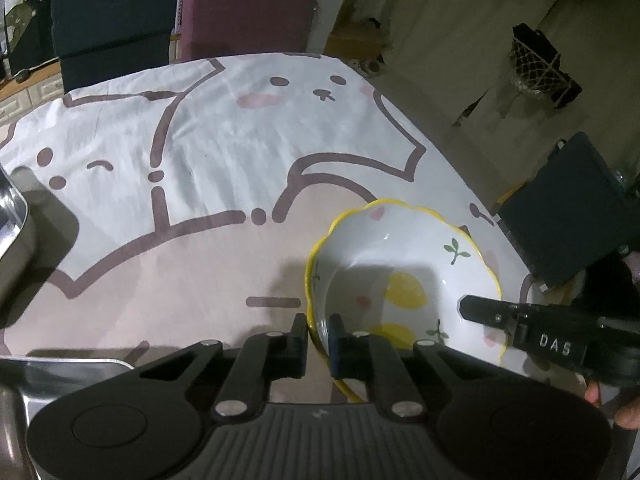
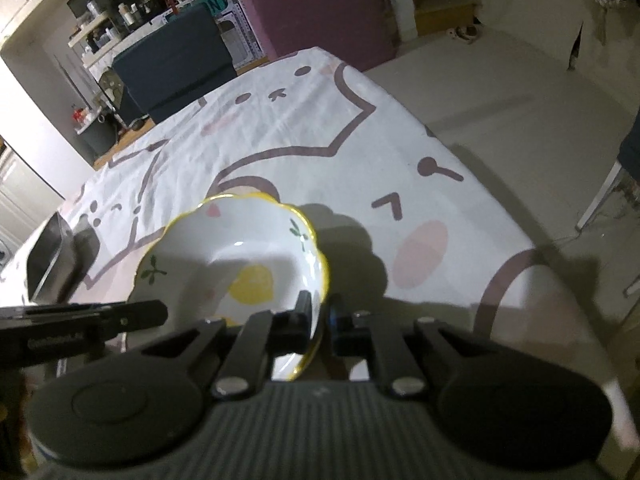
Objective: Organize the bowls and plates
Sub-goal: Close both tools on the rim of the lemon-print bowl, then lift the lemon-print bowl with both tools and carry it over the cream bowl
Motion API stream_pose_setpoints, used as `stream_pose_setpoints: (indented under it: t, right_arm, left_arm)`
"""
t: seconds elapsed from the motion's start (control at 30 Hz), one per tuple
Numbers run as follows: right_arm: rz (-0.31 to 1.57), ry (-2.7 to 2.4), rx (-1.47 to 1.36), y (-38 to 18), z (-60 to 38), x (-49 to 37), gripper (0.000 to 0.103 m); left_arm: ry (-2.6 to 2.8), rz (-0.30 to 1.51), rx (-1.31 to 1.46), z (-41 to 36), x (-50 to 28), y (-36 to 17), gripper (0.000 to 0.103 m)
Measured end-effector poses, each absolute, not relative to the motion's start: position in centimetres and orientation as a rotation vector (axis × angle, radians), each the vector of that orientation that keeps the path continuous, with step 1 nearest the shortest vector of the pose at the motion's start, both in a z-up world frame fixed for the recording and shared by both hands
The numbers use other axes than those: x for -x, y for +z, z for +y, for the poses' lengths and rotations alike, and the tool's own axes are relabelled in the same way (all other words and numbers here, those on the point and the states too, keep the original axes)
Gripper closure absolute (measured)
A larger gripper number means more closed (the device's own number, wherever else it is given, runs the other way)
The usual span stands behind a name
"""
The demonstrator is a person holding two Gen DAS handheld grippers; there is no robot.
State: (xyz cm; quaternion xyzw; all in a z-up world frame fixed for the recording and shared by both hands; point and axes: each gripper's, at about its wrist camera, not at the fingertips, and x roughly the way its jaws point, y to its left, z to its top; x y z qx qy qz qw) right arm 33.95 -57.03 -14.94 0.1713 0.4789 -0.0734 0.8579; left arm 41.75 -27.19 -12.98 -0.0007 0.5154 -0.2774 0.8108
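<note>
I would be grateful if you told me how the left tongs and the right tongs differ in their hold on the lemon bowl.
The left tongs pinch the bowl at its left rim; the right tongs pinch its right rim. In the left wrist view the right tongs reach in from the right; in the right wrist view the left tongs come from the left. Both are shut on the yellow-edged rim, one finger inside and one outside.

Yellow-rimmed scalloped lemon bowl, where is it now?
The yellow-rimmed scalloped lemon bowl sits on the cat-print tablecloth near its right edge, rim pinched by left gripper and right gripper.
</note>
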Motion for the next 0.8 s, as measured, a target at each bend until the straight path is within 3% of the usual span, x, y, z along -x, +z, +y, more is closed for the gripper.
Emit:
stream_pose_setpoints:
  t: [0.2,0.8]
  right_arm:
    - [1.017,-0.140,-0.304,-14.1,-56.4,-33.3,0.093]
    - [0.783,-0.002,-0.256,-3.7,-48.3,-27.2,0.093]
  left_arm:
    - [-0.617,1.070,0.030,-26.0,-40.2,-11.4,0.093]
    - [-0.513,0.858,0.109,-14.8,-32.0,-0.4,0.094]
